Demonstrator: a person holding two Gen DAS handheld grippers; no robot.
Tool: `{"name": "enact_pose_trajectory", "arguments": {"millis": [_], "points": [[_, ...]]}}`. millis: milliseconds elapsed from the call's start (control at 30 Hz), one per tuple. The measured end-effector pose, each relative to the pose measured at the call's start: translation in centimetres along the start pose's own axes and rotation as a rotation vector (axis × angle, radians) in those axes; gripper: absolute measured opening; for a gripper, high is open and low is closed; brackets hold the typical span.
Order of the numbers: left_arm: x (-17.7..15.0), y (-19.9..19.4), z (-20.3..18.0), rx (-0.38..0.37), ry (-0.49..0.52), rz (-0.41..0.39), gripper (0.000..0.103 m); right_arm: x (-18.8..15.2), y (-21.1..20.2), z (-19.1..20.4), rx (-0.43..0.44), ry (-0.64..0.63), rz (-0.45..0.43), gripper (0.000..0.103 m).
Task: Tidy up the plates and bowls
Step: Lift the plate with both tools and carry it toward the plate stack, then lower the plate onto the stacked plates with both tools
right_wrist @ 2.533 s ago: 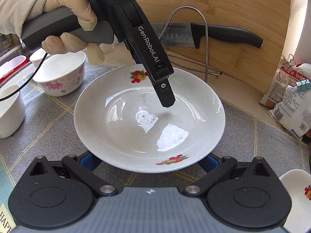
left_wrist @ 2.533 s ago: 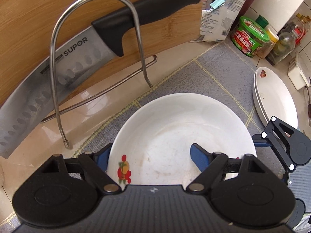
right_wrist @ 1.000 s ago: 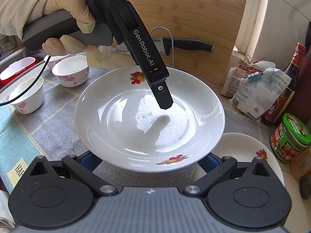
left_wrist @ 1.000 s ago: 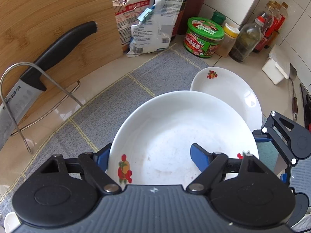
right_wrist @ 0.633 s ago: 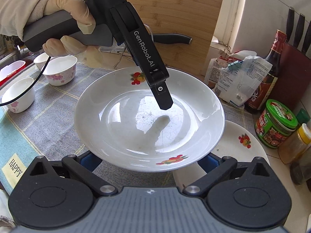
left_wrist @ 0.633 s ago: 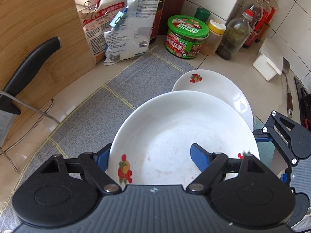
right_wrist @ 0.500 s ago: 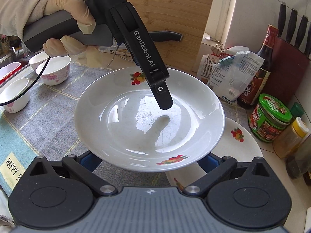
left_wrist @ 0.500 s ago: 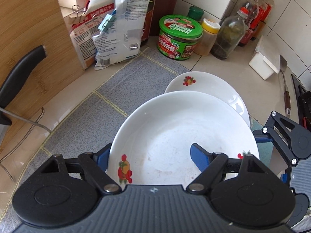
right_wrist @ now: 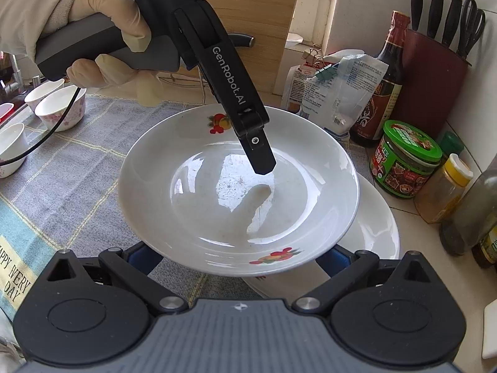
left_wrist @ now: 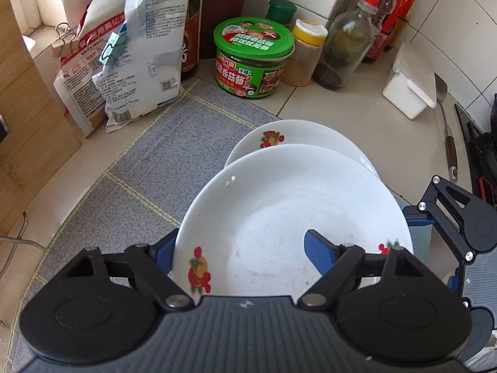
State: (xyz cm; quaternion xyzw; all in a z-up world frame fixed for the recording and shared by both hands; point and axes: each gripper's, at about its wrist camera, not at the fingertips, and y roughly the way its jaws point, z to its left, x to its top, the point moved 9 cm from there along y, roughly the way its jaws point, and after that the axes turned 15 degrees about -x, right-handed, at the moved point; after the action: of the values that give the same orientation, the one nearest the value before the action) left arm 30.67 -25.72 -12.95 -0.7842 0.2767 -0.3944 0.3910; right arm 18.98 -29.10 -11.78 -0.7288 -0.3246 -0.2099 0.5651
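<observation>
A white plate with fruit prints [left_wrist: 279, 211] [right_wrist: 217, 192] is held in the air between both grippers. My left gripper [left_wrist: 240, 248] is shut on its rim, one finger [right_wrist: 257, 149] over the plate, one under. My right gripper [right_wrist: 236, 258] has its blue pads under the plate's opposite rim; whether they pinch it is hidden. The plate hovers over a second, matching plate [left_wrist: 298, 136] [right_wrist: 376, 227] lying on the grey mat [left_wrist: 161, 161]. Several small white bowls [right_wrist: 60, 108] stand at the far left of the right wrist view.
Behind the plates stand a green-lidded jar [left_wrist: 253, 59], a yellow-lidded spice jar [left_wrist: 306, 52], glass bottles [left_wrist: 344, 49], clipped bags [left_wrist: 136, 59], a soy sauce bottle [right_wrist: 382, 93] and a knife block [right_wrist: 431, 77]. A white box [left_wrist: 410, 90] and a spatula [left_wrist: 447, 136] lie right. A wooden board [left_wrist: 18, 118] leans left.
Both grippers have carried the plate to the right, away from the cutting board and knife rack. It now hangs over the second plate, which has come nearly under it.
</observation>
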Motion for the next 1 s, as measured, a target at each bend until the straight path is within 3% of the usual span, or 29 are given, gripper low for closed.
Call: {"name": "enact_pose_trajectory", "arguments": {"millis": [1000], "points": [[1.8, 3.1, -0.3, -0.039, 0.050, 0.053, 0.083, -0.9, 1.3, -1.9, -0.023, 0.081, 0.047, 0.103]]}}
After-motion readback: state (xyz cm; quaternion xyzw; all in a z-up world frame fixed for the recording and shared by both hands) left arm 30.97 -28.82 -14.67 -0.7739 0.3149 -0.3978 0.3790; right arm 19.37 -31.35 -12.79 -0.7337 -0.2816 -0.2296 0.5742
